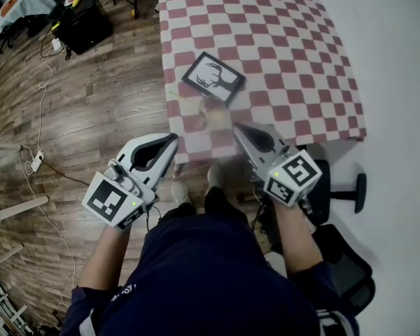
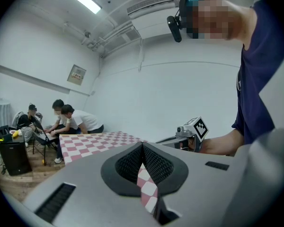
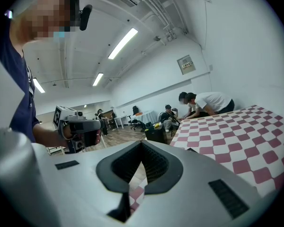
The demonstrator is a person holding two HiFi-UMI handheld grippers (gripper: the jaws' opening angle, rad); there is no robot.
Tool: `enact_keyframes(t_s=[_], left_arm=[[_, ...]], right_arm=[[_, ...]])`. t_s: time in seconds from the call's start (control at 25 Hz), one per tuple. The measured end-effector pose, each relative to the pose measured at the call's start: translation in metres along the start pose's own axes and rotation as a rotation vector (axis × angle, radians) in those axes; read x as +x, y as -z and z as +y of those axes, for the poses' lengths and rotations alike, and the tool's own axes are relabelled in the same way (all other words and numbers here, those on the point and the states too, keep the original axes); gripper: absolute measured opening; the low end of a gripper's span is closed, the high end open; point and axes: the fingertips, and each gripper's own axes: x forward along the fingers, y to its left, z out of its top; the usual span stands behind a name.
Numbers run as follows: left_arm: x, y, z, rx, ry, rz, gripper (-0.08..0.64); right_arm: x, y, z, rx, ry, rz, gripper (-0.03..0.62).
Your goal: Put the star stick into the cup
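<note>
A clear cup [image 1: 212, 110] stands near the front edge of the red-and-white checked table [image 1: 280, 47], faint and blurred. A thin yellowish stick [image 1: 178, 94] lies just left of it, beside a black picture frame [image 1: 213, 78]; I cannot make out its star. My left gripper [image 1: 173, 141] hangs off the table's front left corner, over the floor. My right gripper [image 1: 236, 128] sits at the front edge, a little below the cup. Both are shut and hold nothing. The left gripper view [image 2: 142, 145] shows the jaws meeting over checked cloth; the right gripper view [image 3: 141, 144] shows the same.
A black case [image 1: 84, 25] and cables [image 1: 42, 82] lie on the wooden floor at the left. An office chair base [image 1: 346, 191] stands at the right, below the table. Several people [image 2: 68, 122] sit at the table's far end.
</note>
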Motion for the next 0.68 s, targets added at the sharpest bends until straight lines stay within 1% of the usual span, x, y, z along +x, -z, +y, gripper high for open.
enact_keyframes(t_s=[0.24, 0.4, 0.56, 0.68], left_arm=[[-0.0053, 0.0011, -0.0026, -0.008, -0.006, -0.002, 0.029], [-0.0067, 0.0054, -0.0031, -0.025, -0.011, 0.018, 0.029], [-0.0056, 0.0012, -0.0016, -0.012, -0.013, -0.022, 0.029], [-0.0059, 0.0038, -0.0014, -0.013, -0.016, -0.019, 0.029]], right_arm=[[-0.0001, 0.0031, 0.0061, -0.003, -0.004, 0.010, 0.015], [0.0022, 0.0044, 0.0082, -0.003, -0.010, 0.018, 0.014], [0.0041, 0.0045, 0.0090, -0.006, -0.016, 0.023, 0.014], [0.0056, 0.0052, 0.0098, -0.008, -0.021, 0.023, 0.014]])
